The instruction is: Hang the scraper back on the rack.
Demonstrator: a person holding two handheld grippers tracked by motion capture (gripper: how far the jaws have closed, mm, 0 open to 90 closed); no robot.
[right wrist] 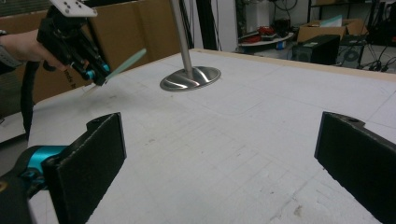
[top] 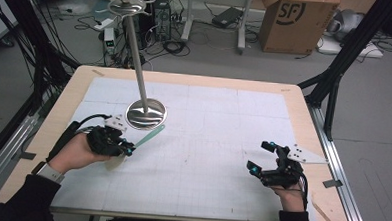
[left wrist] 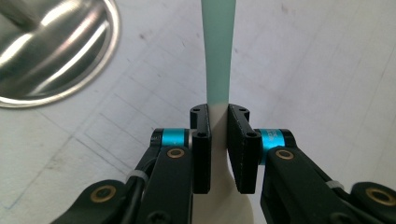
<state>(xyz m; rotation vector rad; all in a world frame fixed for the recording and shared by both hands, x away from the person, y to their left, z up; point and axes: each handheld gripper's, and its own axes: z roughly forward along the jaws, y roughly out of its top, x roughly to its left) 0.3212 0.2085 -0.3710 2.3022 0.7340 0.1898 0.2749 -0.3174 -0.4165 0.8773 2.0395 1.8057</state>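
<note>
**Left gripper pinching a pale-green utensil, right gripper idle and wide open**

On the table, largest first: a white gridded mat is covering most of the wooden top. A steel stand, round base with a thin pole rising from it, is sitting on the mat's far-left part.

Left gripper is hovering just in front of that base, near it but apart. In the left gripper view the left gripper is clamping a flat utensil between its two black pads, which are pressing on both flat-edge sides of the handle with no visible gap. The grip is sitting where the cream part of the handle is turning to green. The wider cream end is trailing back under the gripper body; the green end is sticking out forward past the pad tips.

Long axis of the utensil is running along the gripper's own line, pointing away from the person and to the right, its green tip passing just beside the front-right edge of the stand base. From the right gripper view the utensil is angling upward, clear of the mat.

Right gripper is resting low over the mat's near-right area, well apart from the stand. Its pads are standing spread wide, holding nothing.
</note>
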